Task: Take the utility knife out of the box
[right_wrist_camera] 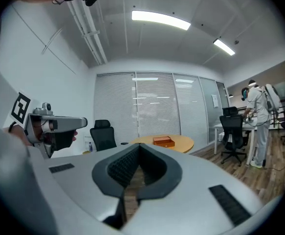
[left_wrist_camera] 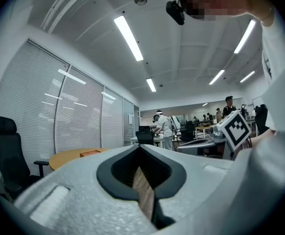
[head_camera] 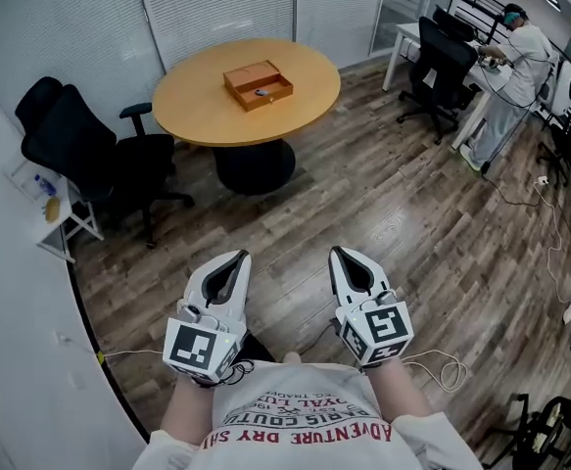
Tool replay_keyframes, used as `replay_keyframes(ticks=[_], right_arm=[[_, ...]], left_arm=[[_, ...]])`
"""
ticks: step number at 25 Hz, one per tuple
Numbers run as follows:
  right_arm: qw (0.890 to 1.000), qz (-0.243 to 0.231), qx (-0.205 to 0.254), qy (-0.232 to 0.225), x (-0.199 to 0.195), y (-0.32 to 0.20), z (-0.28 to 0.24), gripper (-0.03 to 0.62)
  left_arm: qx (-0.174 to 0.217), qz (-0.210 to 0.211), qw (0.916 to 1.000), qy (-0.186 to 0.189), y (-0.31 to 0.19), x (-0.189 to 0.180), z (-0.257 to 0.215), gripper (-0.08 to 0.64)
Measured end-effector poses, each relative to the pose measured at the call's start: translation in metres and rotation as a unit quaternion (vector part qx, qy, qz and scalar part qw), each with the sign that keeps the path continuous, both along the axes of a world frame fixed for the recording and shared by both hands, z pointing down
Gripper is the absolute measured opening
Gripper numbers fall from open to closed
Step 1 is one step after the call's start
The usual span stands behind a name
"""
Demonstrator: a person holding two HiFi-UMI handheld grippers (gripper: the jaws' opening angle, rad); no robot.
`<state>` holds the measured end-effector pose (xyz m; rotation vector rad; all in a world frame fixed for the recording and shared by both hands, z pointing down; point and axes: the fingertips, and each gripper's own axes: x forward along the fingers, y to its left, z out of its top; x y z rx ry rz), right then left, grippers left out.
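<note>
Head view: left gripper point(head_camera: 239, 257) and right gripper point(head_camera: 336, 252) both clenched, empty, well apart from the round table point(head_camera: 192, 106). Open box point(head_camera: 257, 83) sits mid-table; greyish item inside looks like the utility knife point(head_camera: 262, 92). Likely light, stiff, slick: pinch mid-handle.

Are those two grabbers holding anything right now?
No, nothing is held. The left gripper and the right gripper are both shut and empty; the box sits far off on the round table.
</note>
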<state>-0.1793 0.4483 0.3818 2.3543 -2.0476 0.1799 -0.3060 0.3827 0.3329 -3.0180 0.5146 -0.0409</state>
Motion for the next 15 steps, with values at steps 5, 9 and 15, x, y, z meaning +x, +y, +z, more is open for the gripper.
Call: replay_keyframes(ticks=[5, 9, 15], right_arm=[[1.000, -0.003, -0.019, 0.000, 0.016, -0.013, 0.015, 0.008], [0.999, -0.010, -0.035, -0.005, 0.026, -0.028, 0.028, 0.009], [0.998, 0.004, -0.053, -0.014, 0.062, -0.073, 0.043, 0.009]], left_arm=[[-0.011, 0.004, 0.9997, -0.020, -0.010, 0.011, 0.021, -0.005], [-0.025, 0.000, 0.9994, -0.024, -0.027, 0.026, 0.031, -0.006], [-0.047, 0.005, 0.9983, -0.033, -0.077, 0.059, 0.049, -0.005]])
